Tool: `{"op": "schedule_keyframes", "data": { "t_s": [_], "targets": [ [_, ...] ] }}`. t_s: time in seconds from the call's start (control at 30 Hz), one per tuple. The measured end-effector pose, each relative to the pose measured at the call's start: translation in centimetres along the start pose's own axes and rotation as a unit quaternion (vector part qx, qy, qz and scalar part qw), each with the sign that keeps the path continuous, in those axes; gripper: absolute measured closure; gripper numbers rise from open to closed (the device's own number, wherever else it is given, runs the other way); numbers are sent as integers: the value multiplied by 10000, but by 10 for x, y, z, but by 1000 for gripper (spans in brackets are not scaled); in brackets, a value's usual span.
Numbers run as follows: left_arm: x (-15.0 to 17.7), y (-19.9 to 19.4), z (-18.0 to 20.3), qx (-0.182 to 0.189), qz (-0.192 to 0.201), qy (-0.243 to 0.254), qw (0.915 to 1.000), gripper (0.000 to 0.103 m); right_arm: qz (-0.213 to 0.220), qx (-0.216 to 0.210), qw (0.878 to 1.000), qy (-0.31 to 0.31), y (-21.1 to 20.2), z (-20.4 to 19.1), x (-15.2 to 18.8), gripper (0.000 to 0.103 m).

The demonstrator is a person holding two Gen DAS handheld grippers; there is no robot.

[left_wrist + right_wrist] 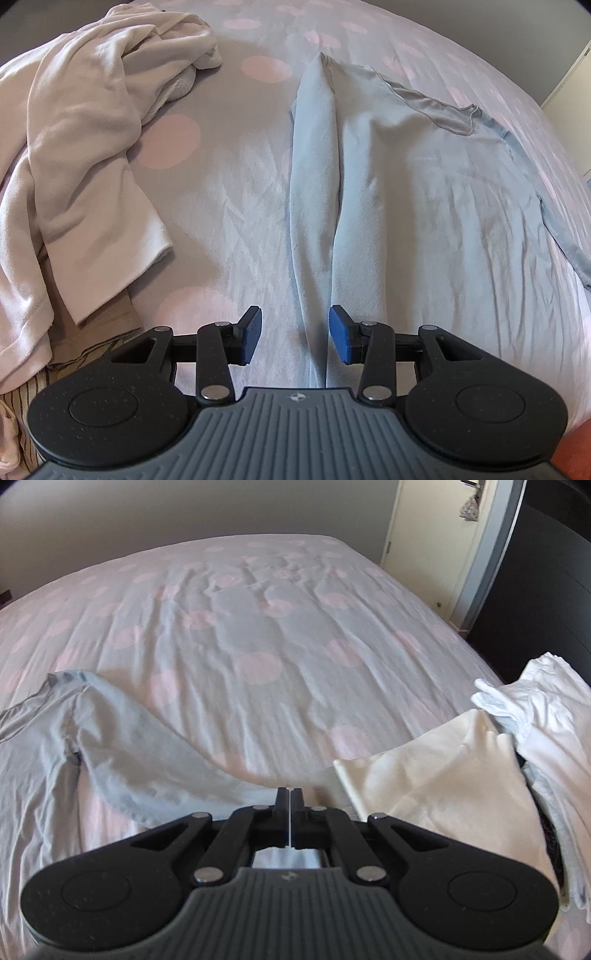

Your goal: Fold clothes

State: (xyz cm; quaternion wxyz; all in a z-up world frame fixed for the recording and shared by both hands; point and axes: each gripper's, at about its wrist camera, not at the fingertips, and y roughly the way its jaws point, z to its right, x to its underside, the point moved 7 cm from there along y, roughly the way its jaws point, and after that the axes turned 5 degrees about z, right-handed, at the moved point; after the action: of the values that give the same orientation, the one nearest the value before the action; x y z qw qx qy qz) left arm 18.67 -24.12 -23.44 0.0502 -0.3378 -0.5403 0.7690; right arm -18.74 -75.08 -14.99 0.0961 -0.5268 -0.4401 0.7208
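Left to right: unfolded cream top [85, 147] heaped at far left of bed [229, 192], brown and striped pieces [92, 332] under it, all untouched. Then left gripper [295, 338], jaws apart, nothing between pads, hovering over near end of pale blue long-sleeve shirt [406, 192]. Shirt spread flat mid-bed, left sleeve [314, 166] already laid lengthwise along left side of body, so first fold looks done. Right sleeve [155, 753] stretched out sideways, not yet folded in. Right gripper [289, 797] closed tight at cuff end of that sleeve; looks pinched on cuff, pads hidden from camera, so hold on cloth only judged, not confirmed. Further right: cream cloth [443, 775] and white garments [546, 731] piled at bed edge, cream one possibly folded, rest loose, cannot tell. Estimate: early stage, one shirt partly folded; remaining right sleeve in, body fold-up, then left pile.
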Motion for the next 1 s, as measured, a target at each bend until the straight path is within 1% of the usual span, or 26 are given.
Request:
{"op": "schedule_keyframes", "data": {
  "t_s": [0.07,0.17,0.23,0.27,0.33,0.4,0.47,0.5,0.53,0.57,0.6,0.67,0.73,0.83,0.9,1.0],
  "targets": [
    [3,4,-1,-23,-125,6,9999,65,107,-358,9993,0,-9,-24,13,98],
    [6,10,0,50,-275,-22,9996,66,152,-898,9955,255,-18,-60,37,98],
    [7,14,2,140,-322,-33,9994,77,140,-1255,9908,482,-21,-84,54,98],
    [7,16,3,180,-320,-27,9993,80,115,-1405,9883,587,-21,-96,63,97],
    [7,16,4,300,-285,-72,9991,100,82,-1631,9834,787,-20,-117,82,97],
    [6,14,4,341,-206,-123,9991,103,-18,-1794,9784,1028,-15,-131,98,97],
    [4,8,2,358,-59,-189,9992,103,-114,-1954,9722,1288,-8,-140,113,96],
    [2,5,1,371,34,-234,9990,103,-109,-1974,9713,1324,-5,-141,119,92],
    [0,0,-1,378,140,-292,9988,103,-113,-1972,9712,1330,-1,-142,126,85],
    [-2,-5,-3,378,255,-360,9983,103,-182,-1937,9708,1406,3,-142,132,67],
    [-5,-11,-5,380,394,-434,9976,103,-266,-1877,9699,1526,7,-139,135,64],
    [-14,-25,-12,333,712,-574,9953,103,-260,-1805,9686,1692,11,-132,134,64],
    [-25,-40,-22,249,986,-790,9917,103,-247,-1849,9652,1832,13,-128,133,64],
    [-42,-58,-40,185,1240,-1065,9864,103,-317,-1834,9648,1858,17,-127,135,63],
    [-57,-70,-50,51,1384,-1036,9849,103,-317,-1862,9645,1845,18,-128,135,63],
    [-86,-87,-68,-254,1588,-929,9826,103,-335,-1899,9641,1824,20,-129,135,63]
  ]
}}
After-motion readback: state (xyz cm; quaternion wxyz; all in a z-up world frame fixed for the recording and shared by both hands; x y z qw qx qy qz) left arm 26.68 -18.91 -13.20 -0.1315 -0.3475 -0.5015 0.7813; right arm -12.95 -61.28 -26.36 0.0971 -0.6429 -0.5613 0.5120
